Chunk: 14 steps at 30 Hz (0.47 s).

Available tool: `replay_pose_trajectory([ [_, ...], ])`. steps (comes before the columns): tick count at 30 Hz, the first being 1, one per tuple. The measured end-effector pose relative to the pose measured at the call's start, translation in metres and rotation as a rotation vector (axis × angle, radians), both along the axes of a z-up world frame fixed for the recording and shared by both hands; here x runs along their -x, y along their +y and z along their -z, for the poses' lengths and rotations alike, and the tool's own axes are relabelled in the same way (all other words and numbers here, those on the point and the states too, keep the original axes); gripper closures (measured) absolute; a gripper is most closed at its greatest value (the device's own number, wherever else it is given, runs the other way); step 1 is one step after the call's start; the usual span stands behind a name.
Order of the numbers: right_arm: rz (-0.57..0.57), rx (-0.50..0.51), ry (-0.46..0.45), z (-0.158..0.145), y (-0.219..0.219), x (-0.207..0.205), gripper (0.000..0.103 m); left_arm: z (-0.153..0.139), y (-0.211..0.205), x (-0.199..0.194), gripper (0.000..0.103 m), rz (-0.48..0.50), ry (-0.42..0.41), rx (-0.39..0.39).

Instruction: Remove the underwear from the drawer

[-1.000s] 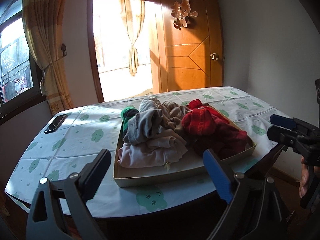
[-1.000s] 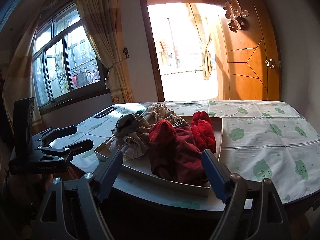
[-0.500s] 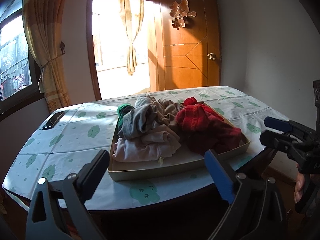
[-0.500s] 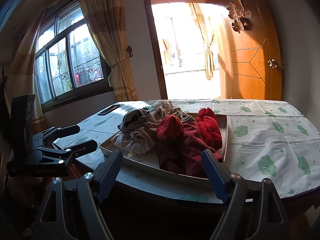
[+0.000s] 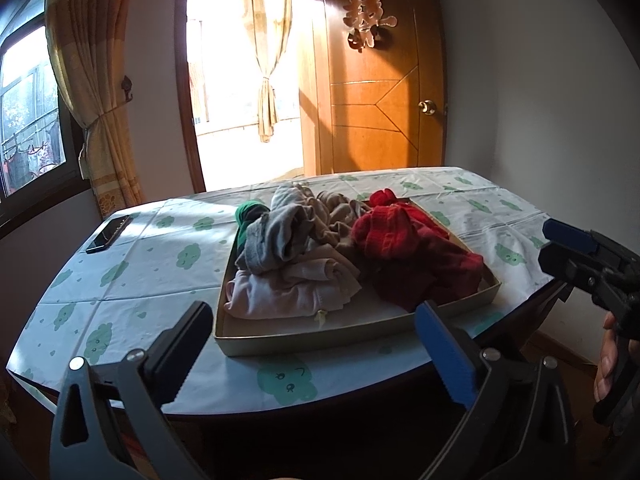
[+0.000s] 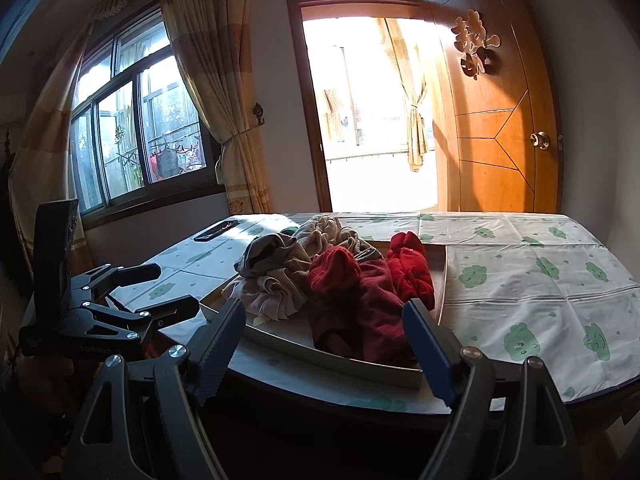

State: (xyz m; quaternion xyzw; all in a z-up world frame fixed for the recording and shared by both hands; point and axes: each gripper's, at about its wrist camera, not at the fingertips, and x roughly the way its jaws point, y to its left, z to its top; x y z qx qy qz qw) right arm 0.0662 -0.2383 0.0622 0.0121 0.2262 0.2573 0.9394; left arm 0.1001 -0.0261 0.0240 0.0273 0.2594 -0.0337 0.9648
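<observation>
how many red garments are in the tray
2 that I can tell apart, both at the right end of the shallow beige tray: a bright red knit piece on top, a darker maroon one beneath it. More may be hidden in the heap.

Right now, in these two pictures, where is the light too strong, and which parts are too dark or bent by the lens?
Left wrist view: the open doorway is blown out white; sunlight streaks the table; under the table is near black. Right wrist view: the same doorway glares, the window stays readable, and the wooden door bows from fisheye distortion; corners are dark in both.
</observation>
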Motion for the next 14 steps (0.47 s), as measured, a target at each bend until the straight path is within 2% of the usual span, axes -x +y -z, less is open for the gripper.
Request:
replay_pose_trajectory([
  [14, -0.007, 0.018, -0.017, -0.0008, 0.0026, 0.0061, 0.021, 0.0054, -0.0047, 0.0020, 0.000, 0.021, 0.002, -0.004],
])
